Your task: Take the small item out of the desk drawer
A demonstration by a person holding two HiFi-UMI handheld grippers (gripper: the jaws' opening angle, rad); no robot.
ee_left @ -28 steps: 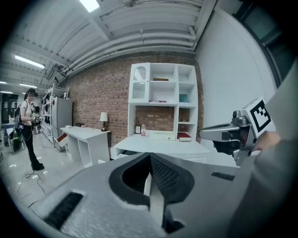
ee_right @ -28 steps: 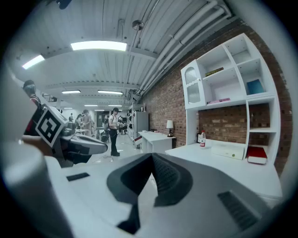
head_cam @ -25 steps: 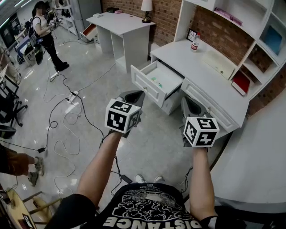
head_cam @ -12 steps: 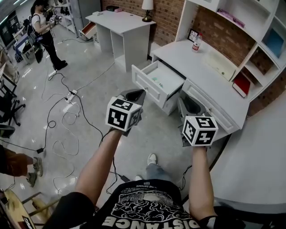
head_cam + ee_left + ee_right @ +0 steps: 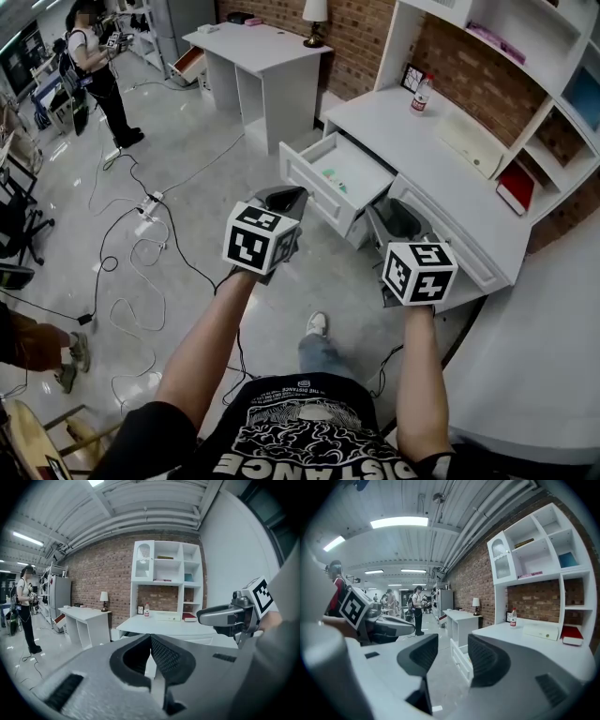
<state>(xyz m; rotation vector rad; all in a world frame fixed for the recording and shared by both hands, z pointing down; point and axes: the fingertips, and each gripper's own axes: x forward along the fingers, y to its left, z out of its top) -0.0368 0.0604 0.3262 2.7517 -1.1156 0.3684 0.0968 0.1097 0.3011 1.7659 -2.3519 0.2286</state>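
The person is standing just short of the open drawer [image 5: 314, 192] under the white worktop [image 5: 441, 164], and the small item [image 5: 330, 172], something greenish, is lying on the drawer's floor. The right tool [image 5: 398, 221] has just been opening its jaws, which are standing roughly half apart with nothing between them. The left tool [image 5: 281, 200] is pinched shut and empty. To my eye the right one ought to be tipping down over the drawer's front edge and straddling the item before closing.

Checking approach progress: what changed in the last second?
The left gripper and right gripper have moved nearer the open white desk drawer. The right gripper's jaws have just been opening, nothing between them. The left is shut; the small green item stays in the drawer.
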